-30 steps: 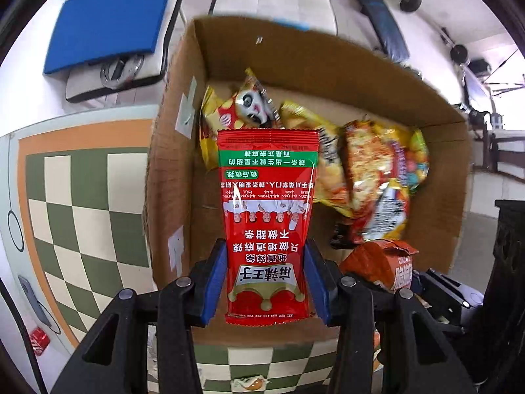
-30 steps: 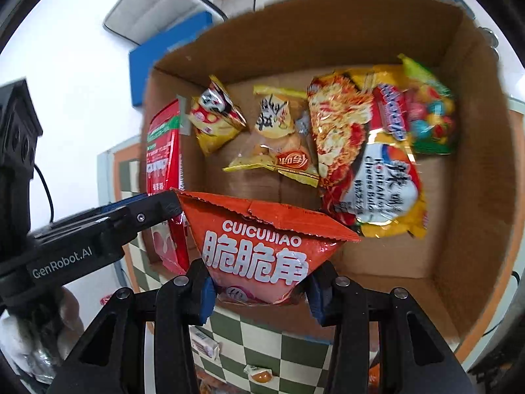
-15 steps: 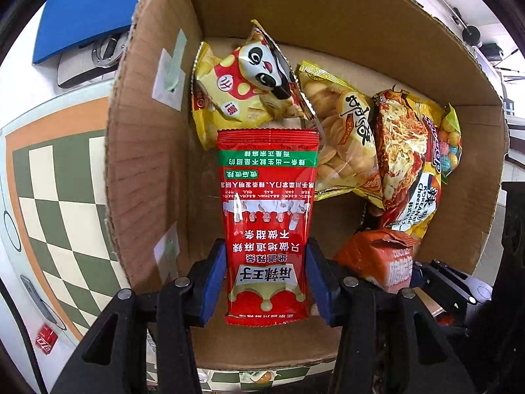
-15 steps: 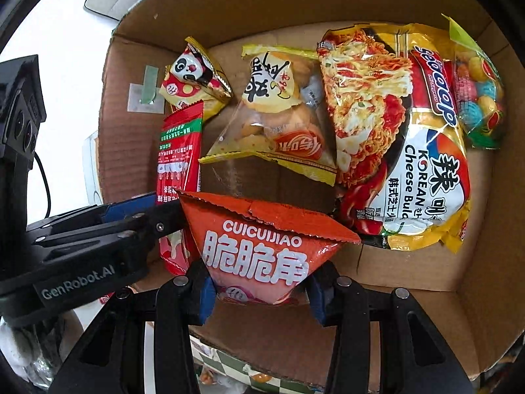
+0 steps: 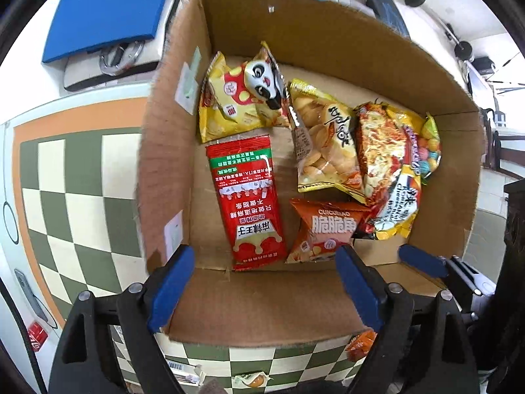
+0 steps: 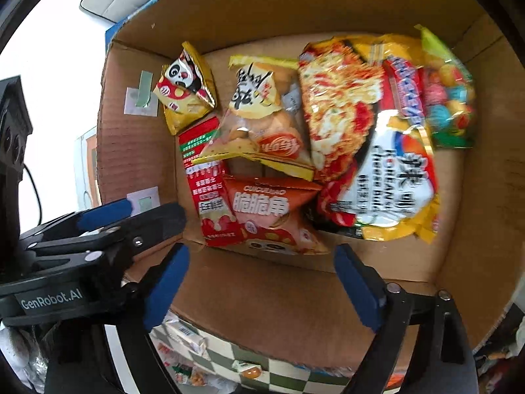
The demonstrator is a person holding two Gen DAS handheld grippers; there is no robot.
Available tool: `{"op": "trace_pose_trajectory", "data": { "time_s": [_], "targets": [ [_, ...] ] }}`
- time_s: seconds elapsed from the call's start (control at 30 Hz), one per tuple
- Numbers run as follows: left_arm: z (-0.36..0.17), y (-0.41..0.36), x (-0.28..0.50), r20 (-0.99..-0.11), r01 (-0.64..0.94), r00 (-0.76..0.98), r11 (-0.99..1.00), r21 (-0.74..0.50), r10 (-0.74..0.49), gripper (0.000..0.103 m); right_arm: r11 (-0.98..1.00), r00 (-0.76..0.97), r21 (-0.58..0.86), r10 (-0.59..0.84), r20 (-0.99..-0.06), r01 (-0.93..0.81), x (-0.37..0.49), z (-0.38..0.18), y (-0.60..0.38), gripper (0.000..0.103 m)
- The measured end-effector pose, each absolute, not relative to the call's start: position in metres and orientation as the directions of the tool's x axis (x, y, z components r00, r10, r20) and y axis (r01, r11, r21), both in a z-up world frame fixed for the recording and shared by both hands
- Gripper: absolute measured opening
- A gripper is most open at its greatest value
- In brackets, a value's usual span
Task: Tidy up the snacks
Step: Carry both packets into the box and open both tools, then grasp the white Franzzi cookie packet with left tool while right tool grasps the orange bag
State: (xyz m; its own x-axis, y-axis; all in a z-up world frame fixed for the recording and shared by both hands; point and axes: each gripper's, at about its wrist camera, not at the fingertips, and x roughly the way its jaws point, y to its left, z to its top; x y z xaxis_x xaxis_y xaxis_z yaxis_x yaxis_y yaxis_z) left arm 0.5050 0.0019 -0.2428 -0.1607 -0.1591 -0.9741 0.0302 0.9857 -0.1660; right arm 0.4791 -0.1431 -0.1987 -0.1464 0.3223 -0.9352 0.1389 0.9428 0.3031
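- Now both packets lie flat on the floor of the cardboard box (image 5: 328, 308): corrugated brown walls, rough torn top edge, white tape patches on the left wall.
- Red sachet (image 5: 247, 202): long, flat, glossy foil with a green band and white print. It lies lengthwise near the left wall, its near end by the front wall.
- Orange packet (image 5: 323, 229): puffy, pillow-shaped, crimped seams, white "CUICUIJIAO" lettering. It sits just beside the sachet; in the right wrist view it overlaps the sachet's edge.
- Left gripper (image 5: 262, 282): jaws opening, already wide, blue pads with nothing between them (the sachet lies further into the box).
- Right gripper (image 6: 259, 285): same, jaws opening and wide, nothing between the pads; the orange packet lies just ahead of the tips.
- Other contents: yellow panda bag (image 5: 241, 98) at the back left, clear-fronted biscuit bag (image 5: 323, 146), big noodle pack (image 5: 387, 170) and a candy bag (image 5: 430, 151) against the right wall.
- Versus a second ago: each gripper was clamped on its packet, held upright over the box; both packets are now released and lying down.
- Under the box: green-and-cream checkered cloth (image 5: 69, 180) with an orange border.
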Motion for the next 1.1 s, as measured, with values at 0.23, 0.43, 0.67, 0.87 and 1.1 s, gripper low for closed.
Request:
{"op": "trace_pose_trajectory", "data": {
  "time_s": [0.23, 0.43, 0.67, 0.87, 1.1],
  "targets": [
    [-0.193, 0.003, 0.475, -0.988, 0.077, 0.002, 0.985, -0.152, -0.152, 0.088, 0.98, -0.027, 0.174, 0.177, -0.984, 0.096, 0.457, -0.157, -0.15, 0.097],
    [-0.154, 0.005, 0.446, -0.979, 0.093, 0.172, 0.991, -0.097, -0.112, 0.088, 0.982, 0.081, 0.16, 0.153, -0.985, 0.102, 0.433, -0.124, -0.153, 0.098],
    [-0.121, 0.009, 0.414, -0.959, 0.079, 0.258, 0.991, -0.104, -0.121, 0.088, 0.97, 0.169, 0.206, 0.183, -0.968, 0.132, 0.392, -0.084, -0.156, 0.099],
    [-0.116, 0.032, 0.357, -0.957, 0.007, 0.28, 0.997, -0.079, -0.078, 0.088, 0.932, 0.167, 0.296, 0.264, -0.95, 0.209, 0.339, -0.082, -0.163, 0.099],
    [-0.176, 0.107, 0.277, -0.992, -0.245, 0.113, 0.965, -0.09, -0.064, 0.088, 0.919, 0.03, 0.32, 0.322, -0.946, 0.229, 0.276, -0.14, -0.139, 0.099]
  ]
}}
